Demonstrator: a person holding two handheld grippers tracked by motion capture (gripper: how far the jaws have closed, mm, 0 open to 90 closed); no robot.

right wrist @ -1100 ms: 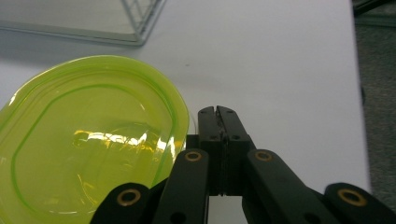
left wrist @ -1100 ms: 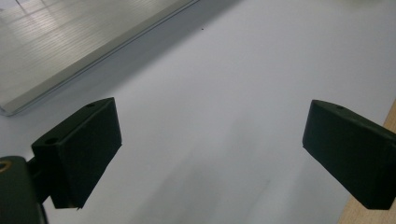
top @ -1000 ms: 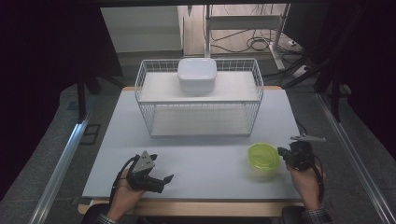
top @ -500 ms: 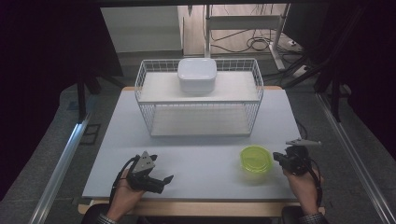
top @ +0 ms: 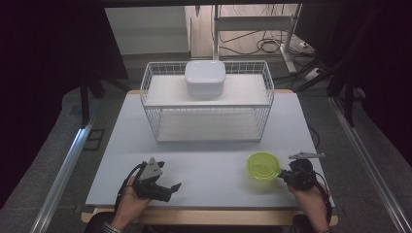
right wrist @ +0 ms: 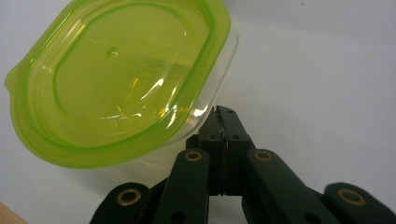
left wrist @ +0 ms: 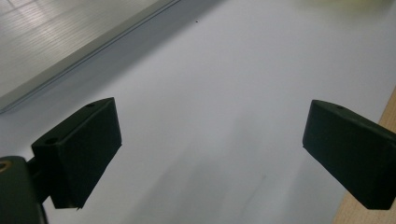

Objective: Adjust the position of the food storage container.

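A clear tub with a lime green lid [top: 263, 165] [right wrist: 116, 79] sits on the white table at the front right. My right gripper [top: 284, 175] [right wrist: 223, 114] is right beside it, jaws shut flat together with nothing between them, their tips against the tub's clear side wall under the lid's rim. My left gripper [top: 167, 177] [left wrist: 210, 154] rests low over the table near the front left edge, jaws wide open around bare table.
A white wire rack [top: 206, 131] stands across the back of the table [top: 204, 155], with a white lidded box [top: 204, 76] on its top shelf. The wooden front edge [left wrist: 387, 116] runs close to my left gripper.
My right gripper has moved left and slightly down, and the green-lidded tub has slid a little left with it. The left gripper has stayed put.
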